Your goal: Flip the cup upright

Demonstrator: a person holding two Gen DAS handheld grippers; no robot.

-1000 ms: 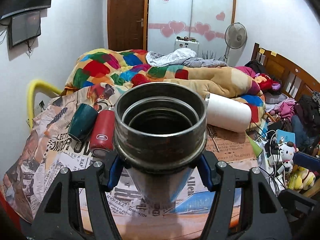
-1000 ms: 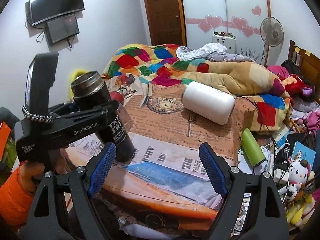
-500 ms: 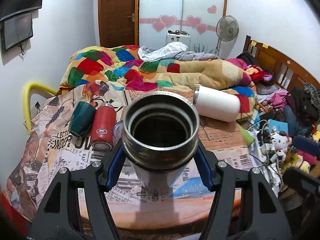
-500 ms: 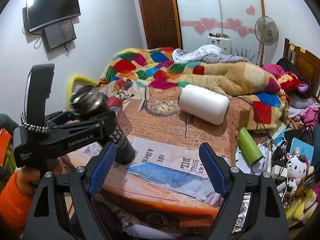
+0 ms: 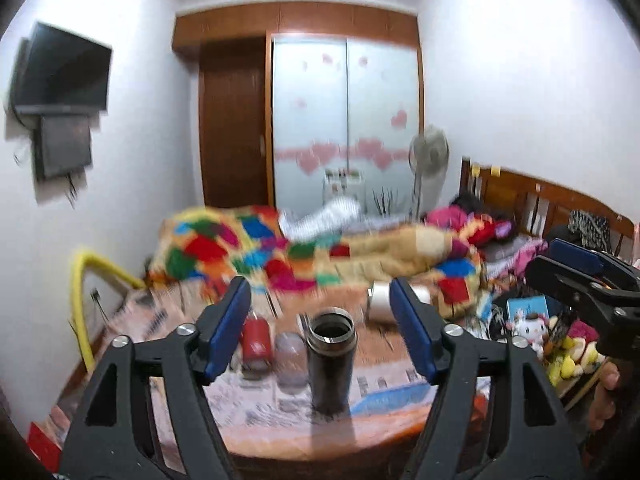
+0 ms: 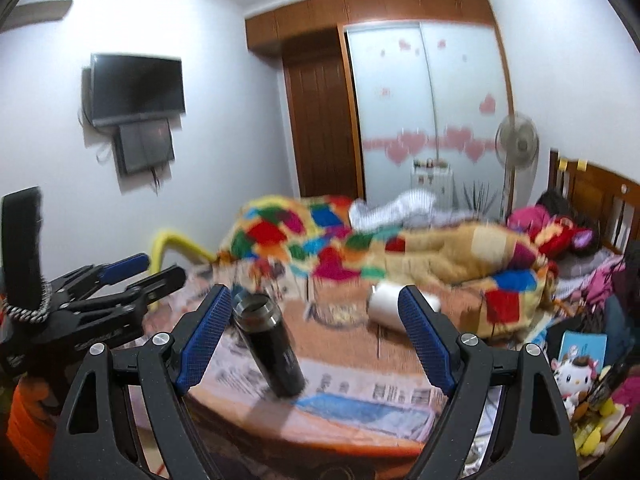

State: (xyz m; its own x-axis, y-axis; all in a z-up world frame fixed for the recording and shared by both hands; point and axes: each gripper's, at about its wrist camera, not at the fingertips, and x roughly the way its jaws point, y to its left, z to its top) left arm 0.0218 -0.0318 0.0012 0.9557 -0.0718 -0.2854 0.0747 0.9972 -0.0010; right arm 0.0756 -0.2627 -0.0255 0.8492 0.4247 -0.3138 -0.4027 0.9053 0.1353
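A dark steel cup (image 5: 331, 364) stands upright, mouth up, on the newspaper-covered round table (image 5: 384, 432). It also shows in the right wrist view (image 6: 269, 348). My left gripper (image 5: 320, 332) is open and empty, pulled back from the cup, which shows between its blue pads (image 5: 226, 330). The left gripper also appears at the left of the right wrist view (image 6: 134, 276). My right gripper (image 6: 314, 342) is open and empty, held back from the table; it also shows at the right edge of the left wrist view (image 5: 580, 276).
A red bottle (image 5: 257, 340) and a clear cup (image 5: 291, 358) lie left of the steel cup. A white bottle (image 5: 386, 304) lies on its side behind it. A bed with a patchwork quilt (image 5: 280, 256) is beyond the table. Toys and clutter (image 5: 532, 328) fill the right side.
My left gripper has let go of the steel cup and drawn back and up. The cup now stands alone on the table. Both views are blurred by motion.
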